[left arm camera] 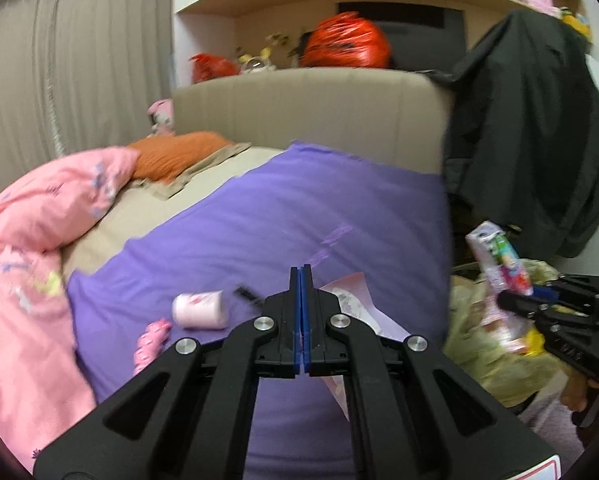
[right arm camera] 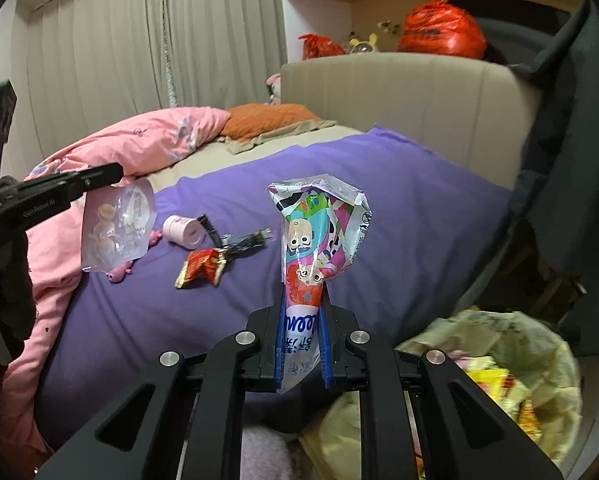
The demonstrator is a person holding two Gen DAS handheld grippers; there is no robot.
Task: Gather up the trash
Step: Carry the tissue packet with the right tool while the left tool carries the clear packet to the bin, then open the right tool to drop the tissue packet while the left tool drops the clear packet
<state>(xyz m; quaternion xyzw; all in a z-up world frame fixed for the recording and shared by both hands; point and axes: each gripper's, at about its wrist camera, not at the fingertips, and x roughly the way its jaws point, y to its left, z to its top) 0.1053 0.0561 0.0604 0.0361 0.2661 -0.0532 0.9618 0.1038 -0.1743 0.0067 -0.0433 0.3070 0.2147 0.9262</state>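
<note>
The right gripper (right arm camera: pixel 303 312) is clamped on a colourful tissue packet (right arm camera: pixel 319 240), which stands upright out of its blue pads above the near edge of the purple sheet (right arm camera: pixel 419 208), beside the yellow-green trash bag (right arm camera: pixel 539 344) that sits just off the bed's right edge. The left gripper (left arm camera: pixel 301 280) has its jaws pressed together; in its own view nothing shows between the pads, though a pale pink wrapper (left arm camera: pixel 349 300) lies behind them. Only the right wrist view shows a clear plastic packet (right arm camera: pixel 115 228) hanging at the left gripper's tip over the left edge of the sheet, where the pink duvet (right arm camera: pixel 139 140) begins. Left of the sheet's middle lie a pink cup (right arm camera: pixel 185 232), a red wrapper (right arm camera: pixel 201 268) and a dark wrapper (right arm camera: pixel 243 242), near one another. The sheet's far right part toward the headboard (right arm camera: pixel 399 92) is bare. A dark garment (left arm camera: pixel 531 140) hangs over the bed's right side above the bag.
</note>
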